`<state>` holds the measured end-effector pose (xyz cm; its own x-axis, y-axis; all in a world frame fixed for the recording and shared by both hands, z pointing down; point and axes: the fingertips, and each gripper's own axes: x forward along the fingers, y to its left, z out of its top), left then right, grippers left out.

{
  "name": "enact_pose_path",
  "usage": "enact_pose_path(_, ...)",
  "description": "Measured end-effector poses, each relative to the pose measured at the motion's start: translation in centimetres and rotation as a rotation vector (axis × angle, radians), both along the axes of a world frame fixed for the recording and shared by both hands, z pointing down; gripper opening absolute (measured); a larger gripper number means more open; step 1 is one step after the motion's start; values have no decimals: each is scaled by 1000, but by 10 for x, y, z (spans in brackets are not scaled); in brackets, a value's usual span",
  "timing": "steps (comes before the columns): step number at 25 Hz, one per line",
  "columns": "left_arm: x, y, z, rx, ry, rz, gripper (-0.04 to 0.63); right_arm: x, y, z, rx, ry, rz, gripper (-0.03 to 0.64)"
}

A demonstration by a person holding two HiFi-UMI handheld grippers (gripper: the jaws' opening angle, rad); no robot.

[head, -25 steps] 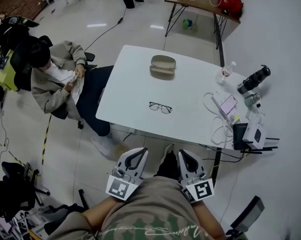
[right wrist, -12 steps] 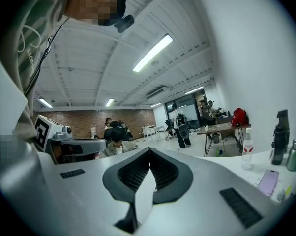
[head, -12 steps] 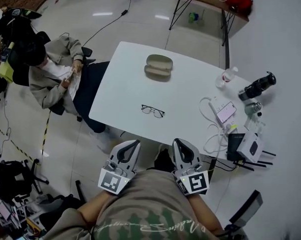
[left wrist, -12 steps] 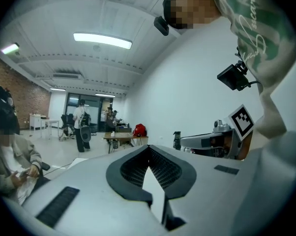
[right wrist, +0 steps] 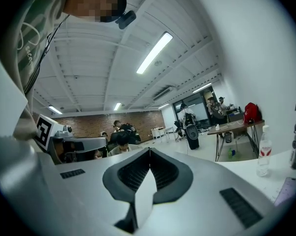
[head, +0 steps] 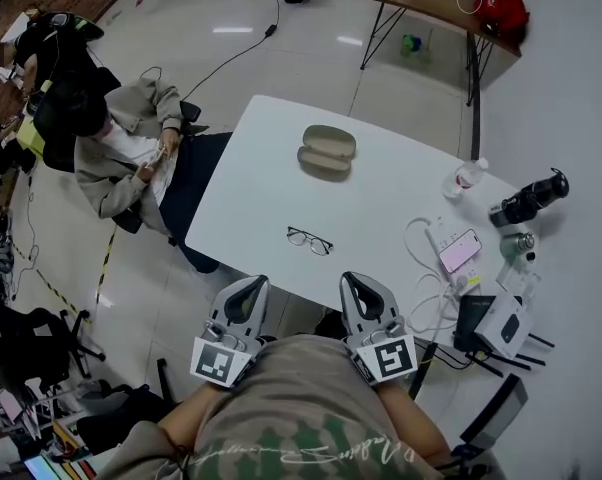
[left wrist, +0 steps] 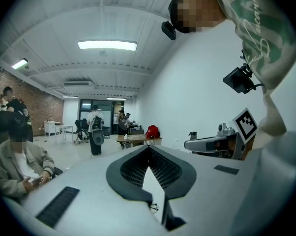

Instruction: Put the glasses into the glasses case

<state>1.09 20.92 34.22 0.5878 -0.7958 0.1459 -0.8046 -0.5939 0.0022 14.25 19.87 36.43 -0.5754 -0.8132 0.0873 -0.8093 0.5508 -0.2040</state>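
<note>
Thin dark-framed glasses lie unfolded near the front edge of the white table. A beige glasses case rests further back on the table and looks open, with its two halves side by side. My left gripper and right gripper are held close to my waist, short of the table edge, both shut with nothing between the jaws. The left gripper has its jaw tips meeting, and part of the glasses shows below them. The right gripper is closed the same way.
A seated person is at the table's left side. At the right end lie a phone, white cables, a water bottle, a black cylinder and a white box. A second table with a red bag stands behind.
The head view has shifted a little, so the table sits slightly differently in frame. Both grippers stay shut by my waist. Glasses and case have not moved on the table.
</note>
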Motion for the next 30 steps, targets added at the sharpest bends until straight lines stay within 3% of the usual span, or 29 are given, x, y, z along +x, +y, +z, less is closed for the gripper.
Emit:
enact_pose_path(10, 16, -44, -18, 20, 29, -46, 6, 32, -42, -2, -24, 38, 28, 12)
enact_pose_path(14, 22, -50, -14, 36, 8, -45, 6, 33, -46, 0, 20, 126, 0, 12)
enact_pose_path(18, 25, -55, -8, 25, 41, -72, 6, 35, -46, 10, 7, 125, -20, 12)
enact_pose_path(22, 21, -50, -16, 46, 93, -117, 6, 28, -39, 21, -31, 119, -57, 12)
enact_pose_path(30, 23, -32, -7, 15, 89, -130, 6, -1, -8, 26, -55, 88, -226, 12)
